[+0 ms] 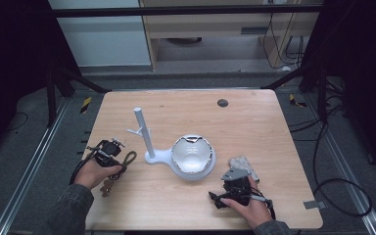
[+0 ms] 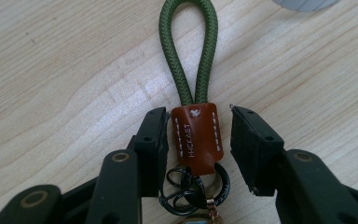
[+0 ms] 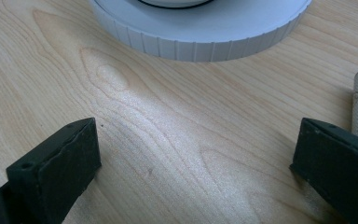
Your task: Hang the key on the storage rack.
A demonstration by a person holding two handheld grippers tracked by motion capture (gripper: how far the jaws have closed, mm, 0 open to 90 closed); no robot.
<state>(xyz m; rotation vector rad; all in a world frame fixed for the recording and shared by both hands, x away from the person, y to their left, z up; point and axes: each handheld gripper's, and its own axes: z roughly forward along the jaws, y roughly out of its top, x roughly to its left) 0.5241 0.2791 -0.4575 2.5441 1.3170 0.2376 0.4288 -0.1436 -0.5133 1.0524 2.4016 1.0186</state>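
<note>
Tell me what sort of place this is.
Probably a lab or workshop set up for recording: a light wooden table stands on grey carpet between dark metal frame struts, loose black cables trail over the floor, and hazard-striped tape marks it.

High view overlooks table [image 1: 254, 122]; gripper views close.
</note>
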